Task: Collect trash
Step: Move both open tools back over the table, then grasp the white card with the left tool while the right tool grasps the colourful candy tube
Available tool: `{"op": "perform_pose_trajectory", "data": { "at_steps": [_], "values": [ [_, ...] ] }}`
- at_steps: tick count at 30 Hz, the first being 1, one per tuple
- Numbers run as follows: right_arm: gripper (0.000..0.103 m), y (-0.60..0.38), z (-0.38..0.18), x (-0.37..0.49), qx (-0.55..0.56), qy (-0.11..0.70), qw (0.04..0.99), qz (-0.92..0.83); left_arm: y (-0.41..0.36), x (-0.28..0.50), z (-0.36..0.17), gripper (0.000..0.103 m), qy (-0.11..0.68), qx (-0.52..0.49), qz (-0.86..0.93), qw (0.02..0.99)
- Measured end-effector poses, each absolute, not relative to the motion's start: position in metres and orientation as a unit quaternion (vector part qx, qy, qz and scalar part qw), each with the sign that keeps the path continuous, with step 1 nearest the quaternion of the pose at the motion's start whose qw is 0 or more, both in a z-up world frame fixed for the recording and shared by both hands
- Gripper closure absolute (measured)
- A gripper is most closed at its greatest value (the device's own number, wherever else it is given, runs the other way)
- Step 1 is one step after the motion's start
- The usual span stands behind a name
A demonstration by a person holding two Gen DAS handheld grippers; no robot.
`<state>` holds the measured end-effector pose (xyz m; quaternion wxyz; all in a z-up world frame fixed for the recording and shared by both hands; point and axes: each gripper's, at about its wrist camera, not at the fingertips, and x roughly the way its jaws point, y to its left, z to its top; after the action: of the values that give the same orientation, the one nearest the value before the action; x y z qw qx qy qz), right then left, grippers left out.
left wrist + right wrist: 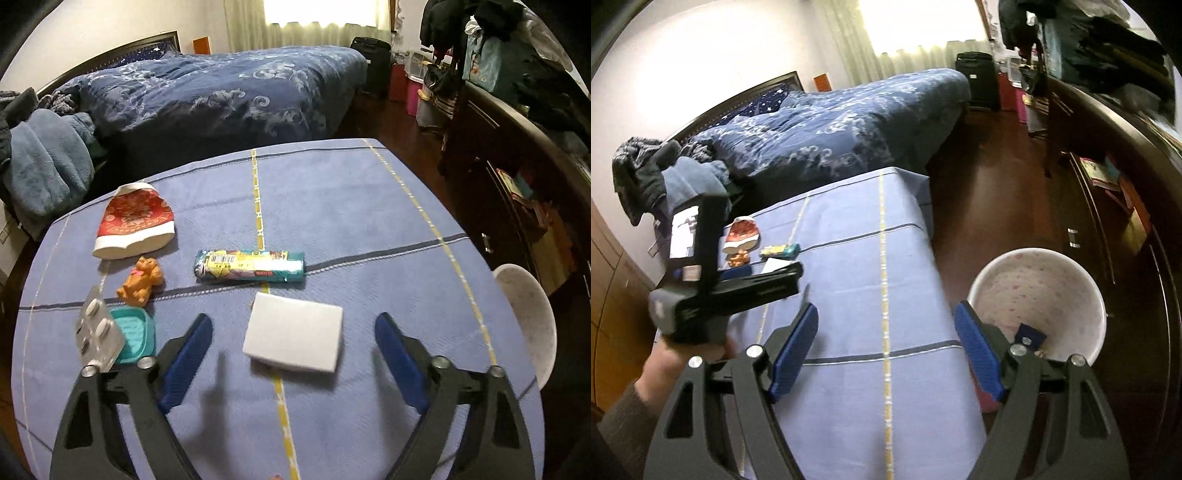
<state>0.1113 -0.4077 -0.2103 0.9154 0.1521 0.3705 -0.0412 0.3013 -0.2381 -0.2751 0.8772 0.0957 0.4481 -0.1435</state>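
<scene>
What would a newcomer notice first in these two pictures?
Probably the white foam block lying on the blue tablecloth, right between the fingers of the open left claw. Behind it lies a colourful snack wrapper, with a red paper cup on its side further left. In the right wrist view, the white bin beside the table stands out.

On the table point(332, 192): one crushed red paper cup point(135, 225), one orange toy figure point(141, 281), one snack wrapper point(249, 266), one white sponge block point(294, 335), one teal lid point(135, 332), one blister pack point(98, 330) (four pills visible). Beside the table's right edge: one white bin point(1038, 295), holding one dark blue item point(1030, 335).
</scene>
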Motion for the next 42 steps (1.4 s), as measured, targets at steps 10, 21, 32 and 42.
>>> {"op": "perform_pose_trajectory", "data": {
  "at_steps": [10, 21, 32, 42],
  "values": [
    [0.026, -0.391, -0.21, 0.13, 0.145, 0.38, 0.913, -0.025, -0.232, 0.308, -0.283, 0.051, 0.448, 0.082, -0.159, 0.876],
    [0.026, -0.329, -0.232, 0.216, 0.119, 0.407, 0.905, 0.025, -0.136, 0.274, -0.248, 0.051, 0.412, 0.051, -0.086, 0.906],
    [0.026, -0.263, -0.273, 0.322, 0.065, 0.465, 0.883, 0.016, -0.054, 0.269, -0.241, 0.05, 0.418, 0.013, -0.036, 0.908],
    [0.011, -0.227, -0.286, 0.356, 0.082, 0.468, 0.879, -0.045, -0.035, 0.267, -0.234, 0.05, 0.41, -0.004, -0.041, 0.911]
  ]
}}
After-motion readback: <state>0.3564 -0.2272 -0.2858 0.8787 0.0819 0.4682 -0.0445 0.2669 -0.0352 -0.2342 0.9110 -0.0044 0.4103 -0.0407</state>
